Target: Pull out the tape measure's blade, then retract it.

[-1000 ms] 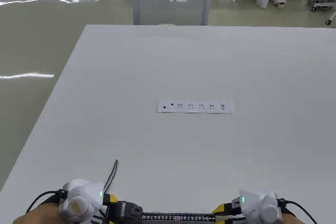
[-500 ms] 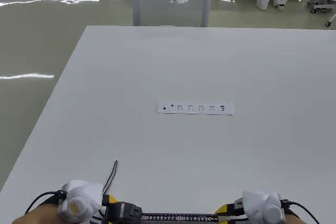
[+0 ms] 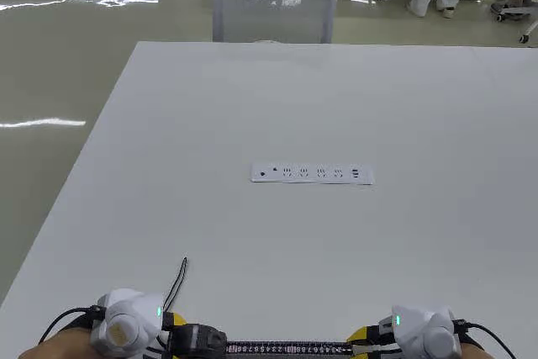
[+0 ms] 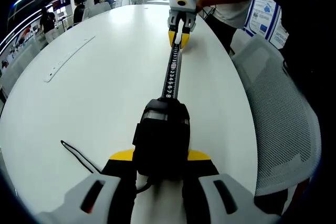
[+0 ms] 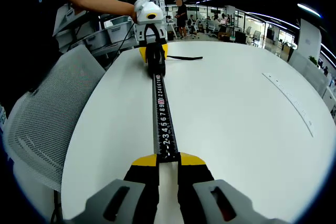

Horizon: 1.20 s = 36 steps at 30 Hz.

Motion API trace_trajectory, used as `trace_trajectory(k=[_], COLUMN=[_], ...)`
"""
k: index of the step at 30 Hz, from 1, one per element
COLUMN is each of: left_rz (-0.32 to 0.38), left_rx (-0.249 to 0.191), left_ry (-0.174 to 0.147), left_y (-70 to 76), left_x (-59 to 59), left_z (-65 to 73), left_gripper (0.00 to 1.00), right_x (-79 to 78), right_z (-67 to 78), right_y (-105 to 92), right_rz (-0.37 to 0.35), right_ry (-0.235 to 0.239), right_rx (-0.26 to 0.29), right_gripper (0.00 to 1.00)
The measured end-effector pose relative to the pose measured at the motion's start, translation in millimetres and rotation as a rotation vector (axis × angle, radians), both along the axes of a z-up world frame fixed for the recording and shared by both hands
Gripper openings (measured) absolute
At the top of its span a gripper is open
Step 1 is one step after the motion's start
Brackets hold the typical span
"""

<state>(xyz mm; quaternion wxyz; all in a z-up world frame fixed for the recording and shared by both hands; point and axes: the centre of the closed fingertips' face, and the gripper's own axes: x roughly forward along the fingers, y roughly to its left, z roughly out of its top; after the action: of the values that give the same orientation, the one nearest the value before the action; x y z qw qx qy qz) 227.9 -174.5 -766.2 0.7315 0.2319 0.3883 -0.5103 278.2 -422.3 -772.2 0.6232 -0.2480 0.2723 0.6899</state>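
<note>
The black tape measure case (image 4: 161,132) sits between the yellow-tipped jaws of my left gripper (image 4: 160,156), which is shut on it. Its dark numbered blade (image 4: 172,74) runs straight out over the white table to my right gripper (image 4: 181,34). In the right gripper view, my right gripper (image 5: 168,159) is shut on the blade's end, and the blade (image 5: 161,116) leads to the case (image 5: 156,60). In the head view, the case (image 3: 197,341), the blade (image 3: 286,348), the left gripper (image 3: 172,325) and the right gripper (image 3: 360,344) lie along the table's near edge.
A white power strip (image 3: 312,174) lies mid-table. The case's thin black wrist cord (image 3: 179,279) trails on the table (image 3: 336,107) near the left gripper. A grey mesh chair (image 3: 273,11) stands at the far edge. People stand in the background.
The right gripper has moved slightly further right, so a little more blade shows between the grippers. The left gripper and case stay put.
</note>
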Motion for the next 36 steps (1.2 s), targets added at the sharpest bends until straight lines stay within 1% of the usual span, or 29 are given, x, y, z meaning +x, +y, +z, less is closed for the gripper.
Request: trace_trajectory(k=[12,28,36], left_rz=[0.003,0.005,0.006], left_rx=[-0.002,-0.003,-0.003], left_ry=[-0.001,0.000,0.001], left_y=[-0.1,-0.4,-0.4], left_x=[0.3,0.4,0.4], left_z=[0.5,0.2,-0.2], left_gripper=[0.29,0.29,0.29], right_x=[4.2,3.5,5.0], right_z=[-0.4,1.2,-0.7], right_y=[-6.3,-15.4,-22.2], right_rz=[-0.008,-0.018,-0.025], right_ry=[-0.008,-0.006,-0.006], right_rx=[-0.001,-0.013,-0.019], right_gripper=[0.10,0.10,0.10])
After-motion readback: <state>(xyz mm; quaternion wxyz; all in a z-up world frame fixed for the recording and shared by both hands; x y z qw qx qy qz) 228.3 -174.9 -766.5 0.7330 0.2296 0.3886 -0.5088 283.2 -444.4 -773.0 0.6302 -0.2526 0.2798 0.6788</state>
